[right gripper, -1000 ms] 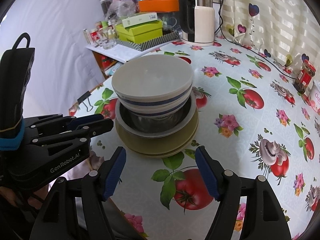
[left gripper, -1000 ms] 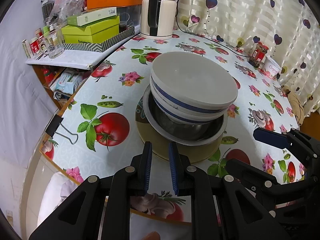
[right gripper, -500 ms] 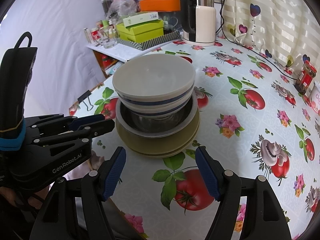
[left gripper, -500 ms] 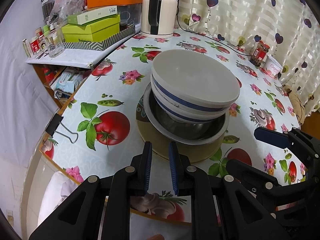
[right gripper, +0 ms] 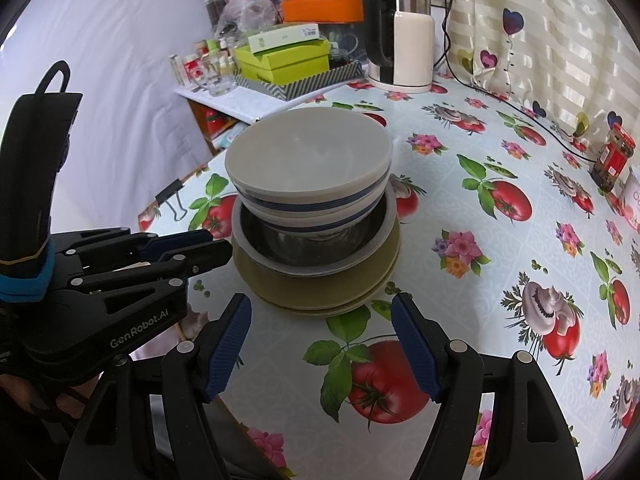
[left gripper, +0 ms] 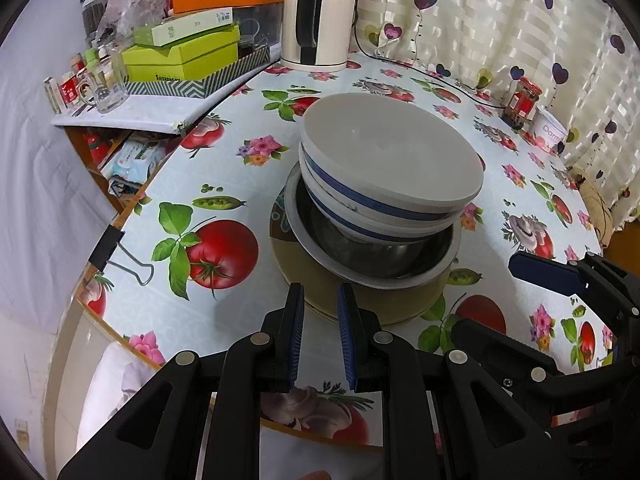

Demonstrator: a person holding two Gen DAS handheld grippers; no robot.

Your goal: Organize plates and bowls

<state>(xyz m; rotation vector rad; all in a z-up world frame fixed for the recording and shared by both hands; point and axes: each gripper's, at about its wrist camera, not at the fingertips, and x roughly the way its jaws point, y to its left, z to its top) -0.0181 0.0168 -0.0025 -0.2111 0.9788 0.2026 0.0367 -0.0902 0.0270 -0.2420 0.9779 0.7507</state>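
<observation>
Your stack sits near the front edge of the tabletop [right gripper: 520, 240], on its tomato-and-flower oilcloth. At the bottom lie the olive-yellow plates [right gripper: 320, 300], flat on the cloth. On them rests a metal bowl [right gripper: 312, 254] with a pale rim, and nested inside it are two white bowls with blue bands [right gripper: 308, 184], the top one leaning slightly out of line with the one beneath.

Your left gripper [left gripper: 319, 336] hangs just in front of the plates' near edge, its blue pads a narrow gap apart with nothing between them; it touches no dish. Your right gripper [right gripper: 322, 350] is spread wide over the bare cloth just short of the stack, also empty, its pads clear of the plates.

Behind the stack, well apart, an electric kettle [right gripper: 400, 36] stands by the curtain [right gripper: 560, 40], with green boxes [right gripper: 284, 60] on a side shelf beside it. A black binder clip [left gripper: 116, 252] grips the cloth's edge at your left.
</observation>
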